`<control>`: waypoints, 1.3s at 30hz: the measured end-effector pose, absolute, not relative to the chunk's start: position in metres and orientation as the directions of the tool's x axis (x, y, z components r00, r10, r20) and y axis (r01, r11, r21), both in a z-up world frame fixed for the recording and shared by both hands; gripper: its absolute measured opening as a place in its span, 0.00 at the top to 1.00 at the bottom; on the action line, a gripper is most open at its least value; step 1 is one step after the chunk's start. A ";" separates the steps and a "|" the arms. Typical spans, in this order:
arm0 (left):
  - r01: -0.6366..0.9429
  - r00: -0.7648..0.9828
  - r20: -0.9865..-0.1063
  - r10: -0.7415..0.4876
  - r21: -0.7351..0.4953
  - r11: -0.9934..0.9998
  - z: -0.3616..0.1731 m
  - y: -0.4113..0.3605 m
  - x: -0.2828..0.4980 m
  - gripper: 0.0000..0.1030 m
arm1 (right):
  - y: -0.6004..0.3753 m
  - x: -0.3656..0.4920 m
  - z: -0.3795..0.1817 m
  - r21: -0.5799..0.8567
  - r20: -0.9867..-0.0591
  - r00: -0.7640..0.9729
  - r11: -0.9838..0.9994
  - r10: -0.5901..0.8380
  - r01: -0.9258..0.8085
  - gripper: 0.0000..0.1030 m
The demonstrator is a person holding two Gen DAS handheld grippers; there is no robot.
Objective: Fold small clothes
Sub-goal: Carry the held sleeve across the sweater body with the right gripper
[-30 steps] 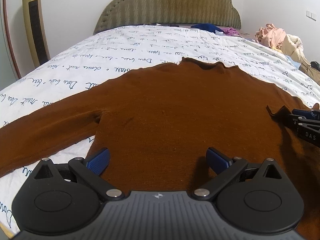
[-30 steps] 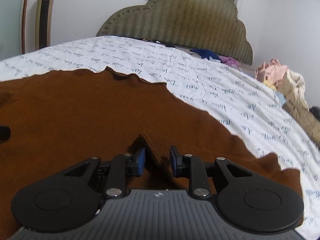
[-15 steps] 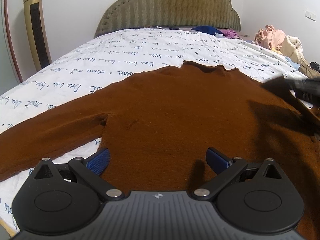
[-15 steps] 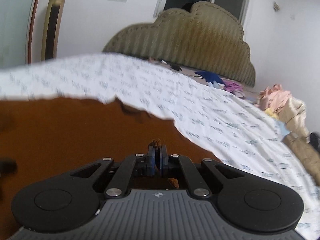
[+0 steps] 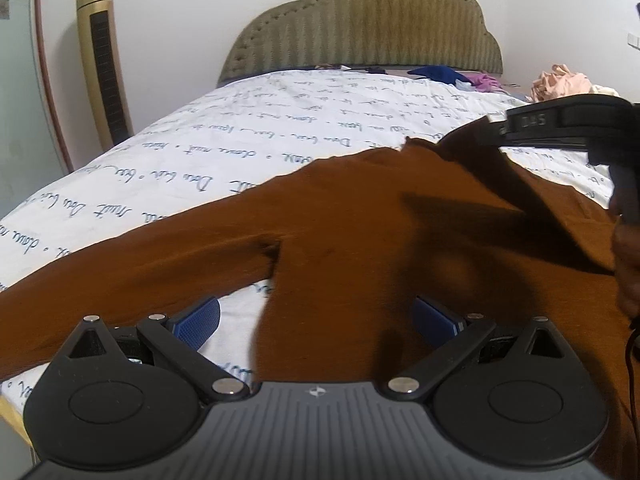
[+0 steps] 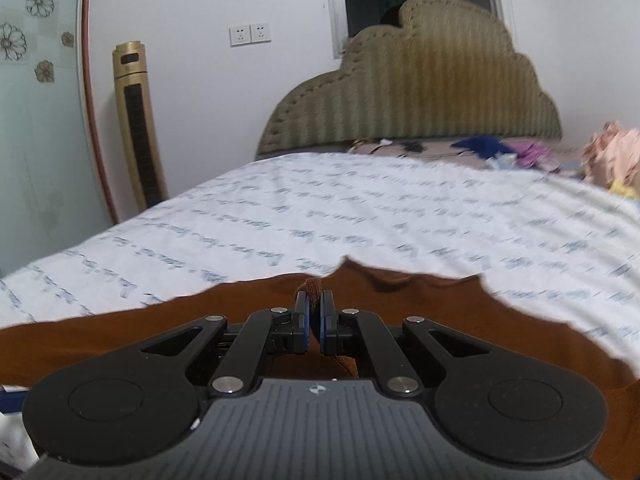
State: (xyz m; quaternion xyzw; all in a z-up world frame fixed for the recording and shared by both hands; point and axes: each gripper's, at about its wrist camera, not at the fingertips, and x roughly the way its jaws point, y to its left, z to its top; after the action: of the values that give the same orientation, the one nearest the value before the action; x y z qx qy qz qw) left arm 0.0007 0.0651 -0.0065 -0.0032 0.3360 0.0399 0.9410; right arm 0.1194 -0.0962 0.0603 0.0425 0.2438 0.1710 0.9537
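Right wrist view shows the right gripper (image 6: 314, 322) pinched tight on a fold of the brown long-sleeved sweater (image 6: 420, 312), a tuft of knit poking up between its blue pads (image 6: 302, 320). The sweater lies spread flat on the bed sheet (image 6: 360, 208) printed with script, collar toward the headboard (image 6: 420, 92). From the left wrist view, the left gripper (image 5: 318, 318) hangs wide over the sweater's lower body, clamping nothing, one pad above bare sheet under the near sleeve (image 5: 132, 256). I judge this the first fold, the right side lifted to carry across the body. Next it wants a steady sweep inward, cloth kept taut, while the open gripper pins or takes the hem.
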 end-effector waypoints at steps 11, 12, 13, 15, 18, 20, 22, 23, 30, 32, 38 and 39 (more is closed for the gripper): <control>-0.158 0.759 -0.636 0.135 0.021 0.987 -0.007 0.095 -0.003 0.00 | -0.040 0.124 0.053 0.206 -0.464 0.760 0.890 0.455 -0.408 0.94; -0.163 0.759 -0.636 0.139 0.021 0.986 -0.007 0.097 -0.004 0.00 | -0.036 0.124 0.051 0.210 -0.468 0.751 0.885 0.465 -0.416 0.94; -0.167 0.758 -0.636 0.143 0.022 0.986 -0.007 0.099 -0.004 0.00 | -0.034 0.124 0.049 0.218 -0.474 0.743 0.880 0.473 -0.422 0.94; -0.175 0.757 -0.636 0.149 0.022 0.984 -0.007 0.102 -0.004 0.00 | -0.030 0.125 0.043 0.237 -0.488 0.723 0.871 0.489 -0.430 0.94; -0.184 0.754 -0.638 0.157 0.025 0.983 -0.008 0.104 -0.005 0.00 | -0.025 0.128 0.033 0.256 -0.520 0.688 0.861 0.506 -0.440 0.93; -0.191 0.751 -0.640 0.163 0.026 0.981 -0.009 0.106 -0.005 0.00 | -0.021 0.131 0.025 0.274 -0.550 0.658 0.855 0.514 -0.440 0.90; -0.194 0.748 -0.643 0.164 0.024 0.981 -0.009 0.107 -0.006 0.00 | -0.020 0.135 0.015 0.309 -0.582 0.613 0.843 0.534 -0.441 0.83; -0.196 0.746 -0.645 0.164 0.023 0.980 -0.009 0.107 -0.005 0.00 | -0.020 0.135 0.012 0.326 -0.593 0.595 0.837 0.543 -0.439 0.82; -0.199 0.741 -0.649 0.174 0.035 0.979 -0.010 0.107 -0.006 0.00 | -0.024 0.116 0.024 0.361 -0.561 0.575 0.801 0.596 -0.478 0.63; -0.198 0.742 -0.648 0.175 0.038 0.979 -0.010 0.107 -0.006 0.00 | -0.026 0.114 0.024 0.397 -0.559 0.548 0.781 0.622 -0.482 0.53; -0.201 0.738 -0.649 0.184 0.049 0.978 -0.012 0.106 -0.006 0.00 | -0.032 0.107 0.019 0.420 -0.579 0.537 0.789 0.614 -0.449 0.46; -0.203 0.737 -0.650 0.185 0.049 0.978 -0.012 0.107 -0.006 0.00 | -0.036 0.102 0.022 0.411 -0.571 0.551 0.793 0.608 -0.450 0.45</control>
State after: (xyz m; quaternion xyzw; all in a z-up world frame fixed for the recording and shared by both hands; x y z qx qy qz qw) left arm -0.0055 0.1069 -0.0119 -0.0126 0.3473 0.1041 0.9319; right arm 0.1016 -0.0355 0.0218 0.1088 0.3644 0.3028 0.8739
